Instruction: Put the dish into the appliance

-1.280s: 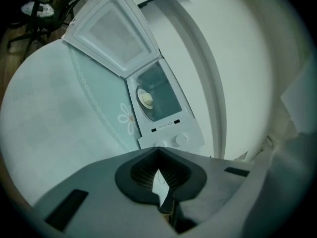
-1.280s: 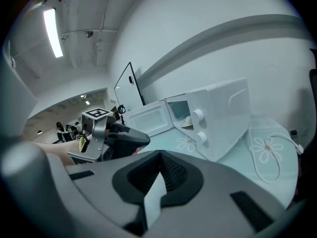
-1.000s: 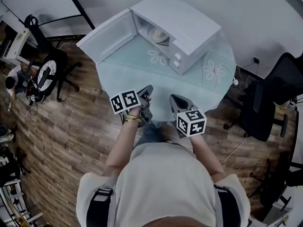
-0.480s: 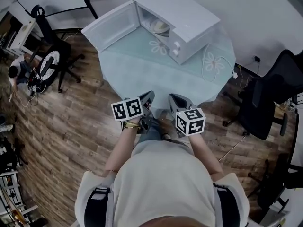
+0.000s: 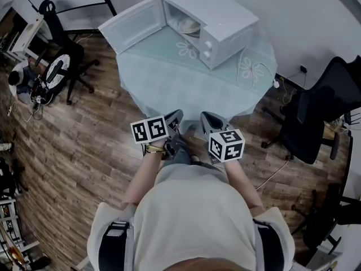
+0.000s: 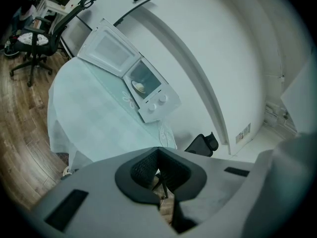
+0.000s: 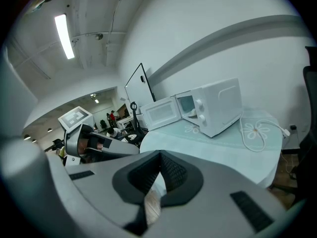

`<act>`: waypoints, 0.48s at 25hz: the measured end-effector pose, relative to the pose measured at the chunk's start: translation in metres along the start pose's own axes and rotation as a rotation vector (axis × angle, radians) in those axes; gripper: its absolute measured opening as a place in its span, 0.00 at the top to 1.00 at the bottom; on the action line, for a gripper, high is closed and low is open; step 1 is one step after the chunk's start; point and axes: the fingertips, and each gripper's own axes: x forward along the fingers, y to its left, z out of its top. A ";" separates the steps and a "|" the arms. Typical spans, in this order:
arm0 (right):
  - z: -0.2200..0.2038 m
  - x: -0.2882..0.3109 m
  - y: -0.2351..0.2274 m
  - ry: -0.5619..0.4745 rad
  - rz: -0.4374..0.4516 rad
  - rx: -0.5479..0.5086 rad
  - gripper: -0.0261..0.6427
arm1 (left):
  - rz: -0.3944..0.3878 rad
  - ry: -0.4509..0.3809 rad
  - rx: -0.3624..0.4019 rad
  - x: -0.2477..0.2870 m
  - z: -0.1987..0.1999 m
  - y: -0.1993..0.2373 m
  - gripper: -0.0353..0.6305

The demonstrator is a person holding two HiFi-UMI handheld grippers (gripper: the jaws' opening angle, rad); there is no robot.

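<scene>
A white microwave (image 5: 220,18) stands at the far side of the round table (image 5: 186,86) with its door (image 5: 132,24) swung open to the left. A pale dish (image 5: 189,26) lies inside the cavity; it also shows in the left gripper view as the dish (image 6: 139,87) in the microwave (image 6: 154,102). My left gripper (image 5: 176,119) and right gripper (image 5: 207,119) are held side by side close to the person's body, short of the table's near edge. Both are shut with nothing in them, far from the microwave (image 7: 220,103).
A white power cable (image 5: 254,72) lies looped on the table right of the microwave. Black office chairs stand at the right (image 5: 316,117) and at the left (image 5: 62,66). A person (image 5: 22,78) crouches on the wooden floor at the far left.
The table and microwave have slid up and away in the head view, as the person has backed off a little. Both grippers stay shut near the body.
</scene>
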 end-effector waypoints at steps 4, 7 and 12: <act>-0.004 -0.008 0.005 -0.002 0.003 -0.012 0.95 | 0.004 -0.006 0.001 -0.006 -0.006 -0.004 0.93; -0.005 -0.011 0.008 -0.003 0.007 -0.025 0.95 | 0.000 -0.006 0.002 -0.007 -0.009 -0.006 0.93; -0.008 -0.013 0.008 0.000 0.007 -0.028 0.95 | -0.001 -0.006 0.001 -0.007 -0.010 -0.007 0.93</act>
